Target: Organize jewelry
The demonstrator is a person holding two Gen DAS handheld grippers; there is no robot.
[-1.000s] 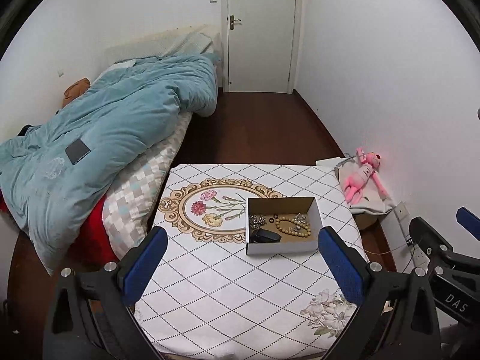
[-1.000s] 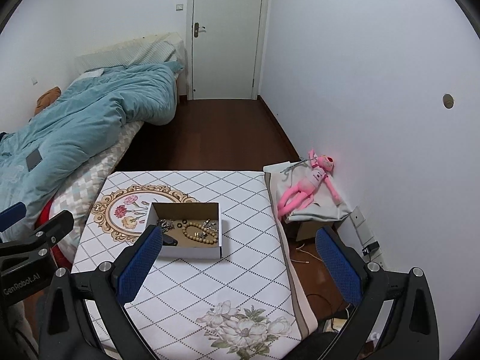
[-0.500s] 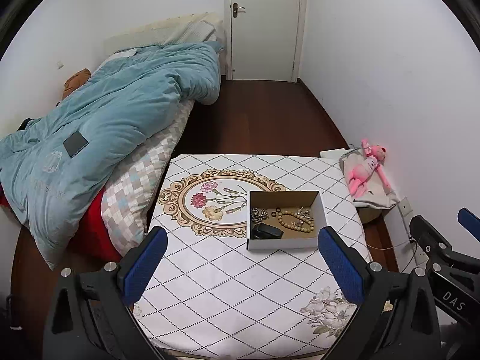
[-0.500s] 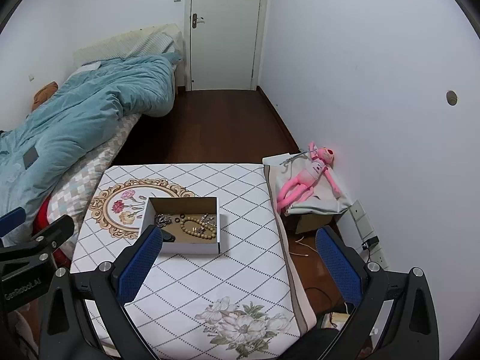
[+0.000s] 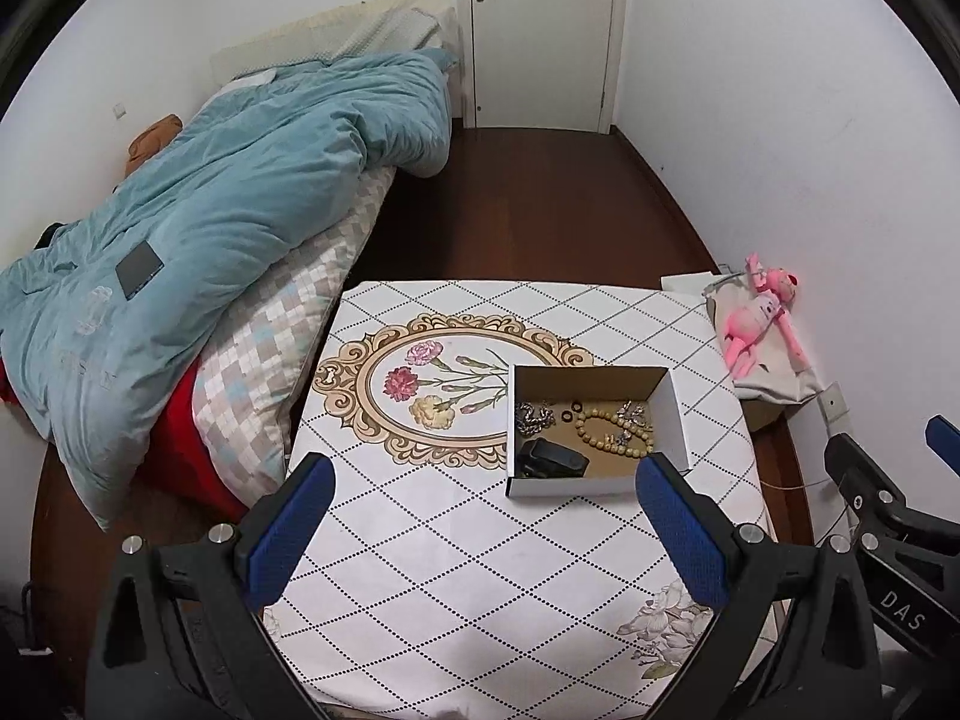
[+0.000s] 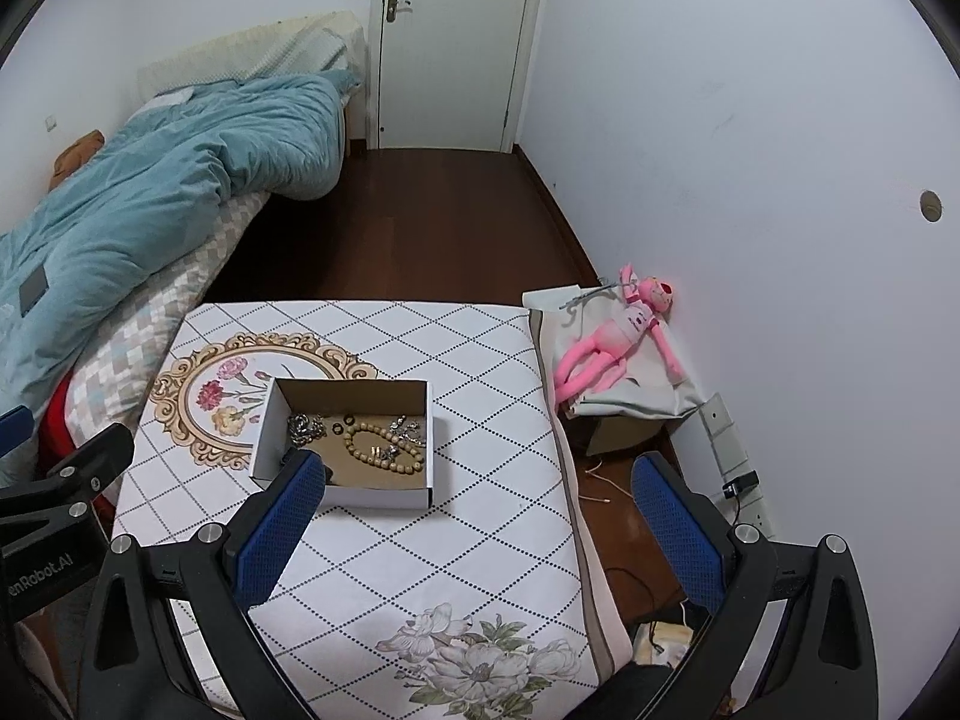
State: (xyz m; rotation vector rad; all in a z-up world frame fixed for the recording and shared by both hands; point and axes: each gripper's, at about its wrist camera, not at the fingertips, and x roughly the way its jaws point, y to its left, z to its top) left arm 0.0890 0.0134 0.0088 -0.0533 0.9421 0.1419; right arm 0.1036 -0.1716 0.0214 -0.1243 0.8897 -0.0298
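An open cardboard box (image 5: 671,414) (image 6: 420,492) stands on the table with the patterned cloth (image 5: 456,540) (image 6: 492,480). Inside lie a wooden bead bracelet (image 5: 606,433) (image 6: 384,450), a silver chain (image 5: 534,417) (image 6: 305,427), small dark rings (image 5: 571,411) (image 6: 342,423), a sparkly silver piece (image 5: 630,414) (image 6: 408,427) and a black object (image 5: 552,457). My left gripper (image 5: 486,531) hovers open above the table's near side, nothing between its blue pads. My right gripper (image 6: 474,531) is open too, high over the table's right edge; its left pad hides the box's near-left corner.
A bed with a teal duvet (image 5: 198,228) (image 6: 138,192) runs along the left. A pink plush toy (image 5: 759,324) (image 6: 612,342) lies on a covered box right of the table, by the white wall. Dark wood floor leads to a shut door (image 5: 540,30).
Both cameras have tilted down and risen a little: table and box sit lower and more from above in view. The jewelry in the box has not moved. Both grippers stay open.
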